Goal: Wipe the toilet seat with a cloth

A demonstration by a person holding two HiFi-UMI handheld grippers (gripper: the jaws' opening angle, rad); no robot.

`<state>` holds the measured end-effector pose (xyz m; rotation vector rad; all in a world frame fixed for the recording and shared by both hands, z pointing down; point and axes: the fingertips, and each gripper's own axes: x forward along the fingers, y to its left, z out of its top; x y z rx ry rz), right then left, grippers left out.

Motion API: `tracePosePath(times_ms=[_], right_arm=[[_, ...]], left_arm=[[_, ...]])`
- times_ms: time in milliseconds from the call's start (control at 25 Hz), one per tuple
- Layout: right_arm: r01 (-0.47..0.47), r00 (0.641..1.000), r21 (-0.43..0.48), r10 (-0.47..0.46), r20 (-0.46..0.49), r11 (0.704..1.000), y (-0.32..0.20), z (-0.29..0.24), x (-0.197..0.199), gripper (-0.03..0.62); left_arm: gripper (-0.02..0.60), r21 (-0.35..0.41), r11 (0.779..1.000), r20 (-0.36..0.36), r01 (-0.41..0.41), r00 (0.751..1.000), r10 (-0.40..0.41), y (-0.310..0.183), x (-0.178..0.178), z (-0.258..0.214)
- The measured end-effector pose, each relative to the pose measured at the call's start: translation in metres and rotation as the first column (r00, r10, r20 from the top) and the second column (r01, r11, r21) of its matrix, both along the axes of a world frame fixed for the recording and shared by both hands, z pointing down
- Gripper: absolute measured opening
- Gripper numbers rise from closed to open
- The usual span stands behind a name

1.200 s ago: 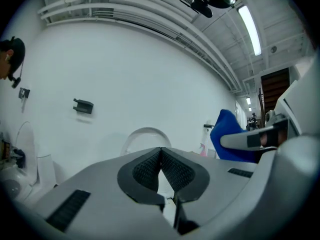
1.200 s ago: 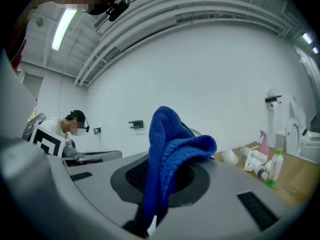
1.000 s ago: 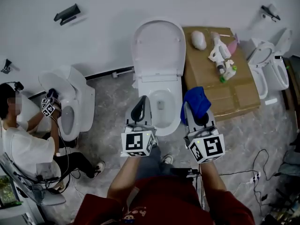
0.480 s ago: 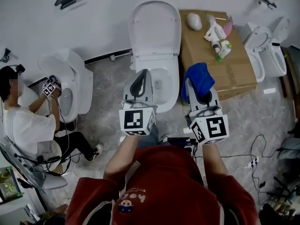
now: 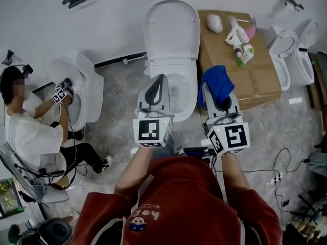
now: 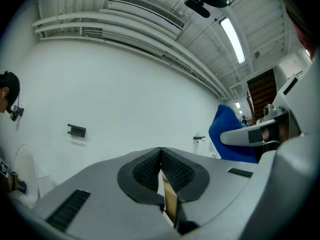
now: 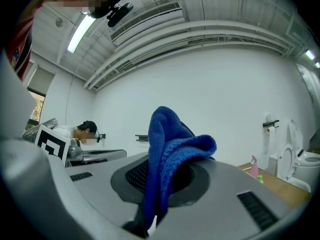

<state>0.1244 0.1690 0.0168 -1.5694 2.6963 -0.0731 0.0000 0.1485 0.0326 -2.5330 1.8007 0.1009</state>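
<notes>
A white toilet (image 5: pixel 173 93) with its lid (image 5: pixel 171 32) raised against the wall stands ahead of me in the head view. My left gripper (image 5: pixel 159 81) is held level above the bowl's left side, its jaws shut with nothing between them (image 6: pixel 161 151). My right gripper (image 5: pixel 213 86) is to the right of the bowl, shut on a blue cloth (image 5: pixel 216 84) that bunches over its jaws. In the right gripper view the blue cloth (image 7: pixel 167 154) fills the gap between the pads. The left gripper view shows the blue cloth (image 6: pixel 226 136) at its right.
A cardboard box (image 5: pixel 237 60) right of the toilet carries a spray bottle (image 5: pixel 237 37) and a white object (image 5: pixel 214 23). A second toilet (image 5: pixel 76 93) at the left has a seated person (image 5: pixel 30 137) working at it. More toilets (image 5: pixel 294 55) stand at the far right. Cables (image 5: pixel 278 177) lie on the floor.
Both grippers have risen and drawn back from the toilet over the first half second, the cloth still held. Since then they have kept still.
</notes>
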Motion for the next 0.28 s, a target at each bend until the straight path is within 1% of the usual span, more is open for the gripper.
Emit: tracePosePath(times_ms=[280], right_arm=[[0.007,1.0,0.009,-0.007,-0.009,1.0,-0.0006,-0.0018,-0.0076,0.06]], left_arm=[[0.017,-0.001,1.0,0.004,0.009,1.0,-0.009,0.0036,-0.007,0.0016]])
